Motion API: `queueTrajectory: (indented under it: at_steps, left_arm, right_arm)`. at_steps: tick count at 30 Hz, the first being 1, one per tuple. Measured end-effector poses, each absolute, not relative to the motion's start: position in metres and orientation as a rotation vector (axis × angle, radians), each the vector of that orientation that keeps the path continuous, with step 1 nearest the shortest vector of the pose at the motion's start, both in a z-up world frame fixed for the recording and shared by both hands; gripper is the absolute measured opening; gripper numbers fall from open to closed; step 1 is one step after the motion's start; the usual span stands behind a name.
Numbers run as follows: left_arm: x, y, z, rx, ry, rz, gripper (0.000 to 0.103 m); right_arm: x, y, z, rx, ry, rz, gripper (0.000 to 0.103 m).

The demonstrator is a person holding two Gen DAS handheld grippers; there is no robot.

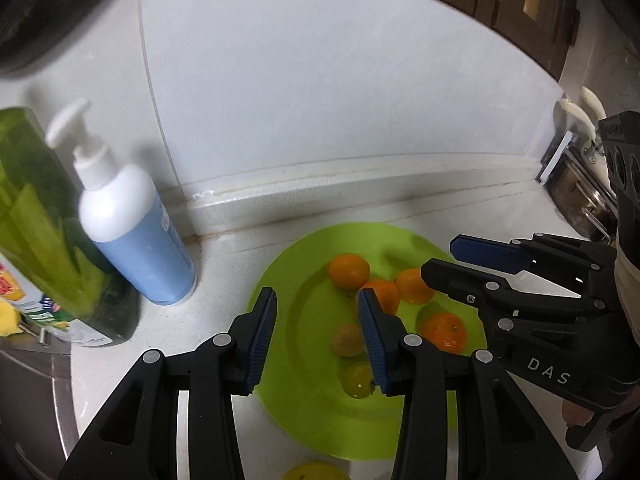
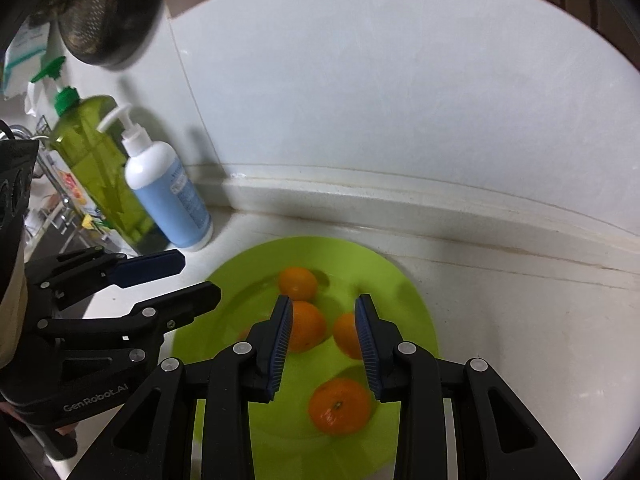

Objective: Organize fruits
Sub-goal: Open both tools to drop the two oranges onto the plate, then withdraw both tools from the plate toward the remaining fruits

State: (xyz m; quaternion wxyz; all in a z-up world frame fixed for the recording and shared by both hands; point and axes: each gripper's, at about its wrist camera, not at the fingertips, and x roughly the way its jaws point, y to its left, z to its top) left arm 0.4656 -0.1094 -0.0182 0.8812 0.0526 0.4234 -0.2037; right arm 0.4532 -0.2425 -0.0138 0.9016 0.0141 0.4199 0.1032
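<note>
A lime green plate [image 1: 280,304] [image 2: 404,280] lies on the white counter and holds several fruits: orange mandarins [image 1: 349,271] [image 2: 340,405], a pale brownish fruit [image 1: 346,339] and a yellow-green fruit [image 1: 358,379]. My left gripper [image 1: 316,340] is open and empty above the plate's near left part. My right gripper [image 2: 324,346] is open and empty above the mandarins; it also shows in the left wrist view [image 1: 456,264] at the plate's right. The left gripper shows in the right wrist view [image 2: 192,276] at the plate's left. A yellow fruit [image 1: 312,472] lies off the plate at the bottom edge.
A white and blue pump bottle [image 1: 132,224] [image 2: 168,196] and a green bottle [image 1: 44,216] [image 2: 100,172] stand left of the plate by the wall. A metal rack [image 1: 576,196] is at the right. A dark pan [image 2: 108,12] hangs upper left.
</note>
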Motion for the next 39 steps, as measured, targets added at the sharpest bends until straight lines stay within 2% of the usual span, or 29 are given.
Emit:
queueTrajectory:
  at_steps: [6,16,23,39]
  left_arm:
    - [0.444,-0.101,0.004,0.100,0.829,-0.419,0.043]
    - [0.397,-0.083,0.037,0.091,0.735,-0.406,0.053]
    - [0.363,-0.075,0.053,0.091,0.681,-0.388,0.062]
    - [0.303,-0.062,0.041,0.109,0.678,-0.395,0.067]
  right_arm:
    - [0.431,-0.241,0.007,0.037,0.818,0.212,0.034]
    - [0.383,-0.242,0.036,0.051,0.732,0.203,0.034]
    - [0.349,-0.239,0.050,0.051,0.686,0.188,0.045]
    - [0.285,-0.235,0.039,0.035,0.683,0.144,0.050]
